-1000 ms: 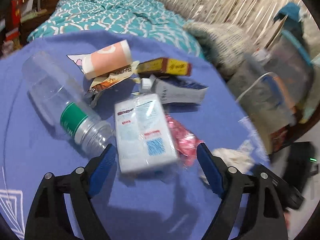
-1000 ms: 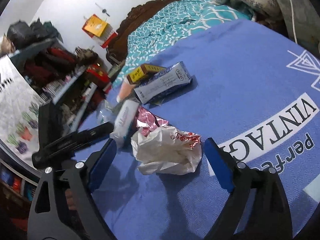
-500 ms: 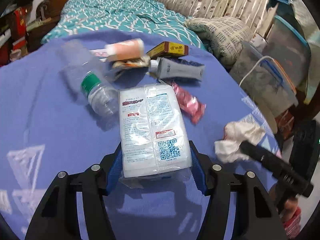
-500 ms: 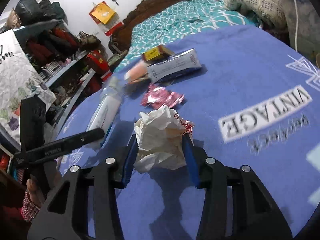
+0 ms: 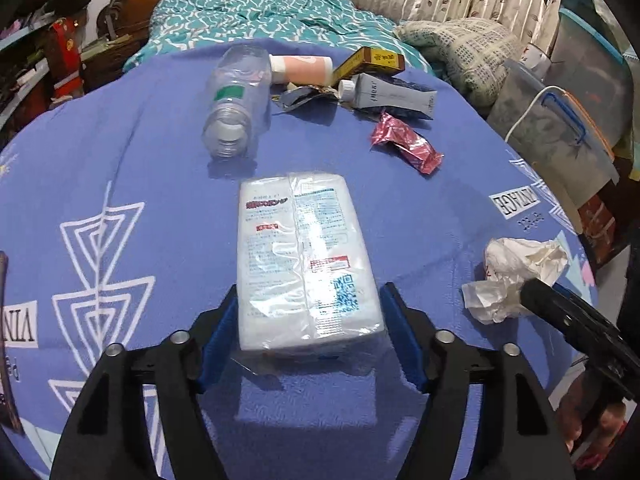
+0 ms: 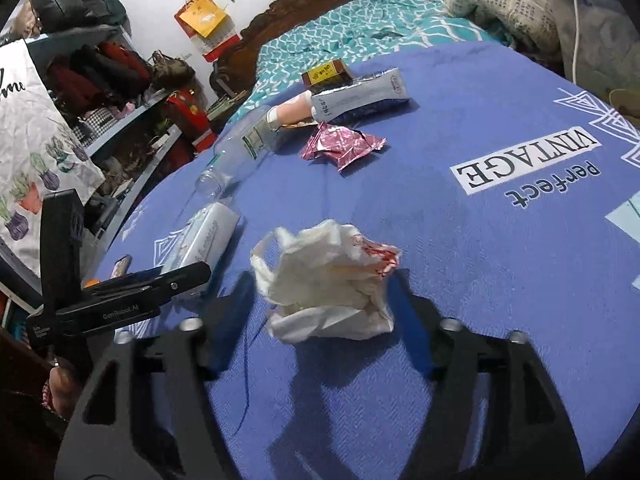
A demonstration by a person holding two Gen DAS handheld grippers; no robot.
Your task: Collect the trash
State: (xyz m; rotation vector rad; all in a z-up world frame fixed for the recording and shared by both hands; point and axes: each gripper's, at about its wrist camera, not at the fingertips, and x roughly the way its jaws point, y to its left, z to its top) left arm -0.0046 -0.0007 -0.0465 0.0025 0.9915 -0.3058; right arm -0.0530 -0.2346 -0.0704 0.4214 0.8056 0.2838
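Both grippers' jaws opening: left gripper [image 5: 308, 340] straddles white packet [image 5: 304, 256], right gripper [image 6: 320, 312] straddles crumpled bag [image 6: 328, 280], near blanket's [image 5: 120, 152] front edge.

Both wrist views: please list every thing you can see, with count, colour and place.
white packet: 1, white in clear wrap, between the left gripper's fingers
crumpled bag: 1, white with red print, between the right gripper's fingers
plastic bottle: 1, clear with green label, lying beyond the packet
pink wrapper: 1, shiny pink, right of the bottle
grey tube: 1, grey, far side of the cloth
pink tube: 1, pink and white, beside the bottle
small box: 1, brown and yellow, far edge
blue cloth: 1, blue with white print, under everything
left gripper: 1, black with blue pads, jaws opening
right gripper: 1, black, jaws opening
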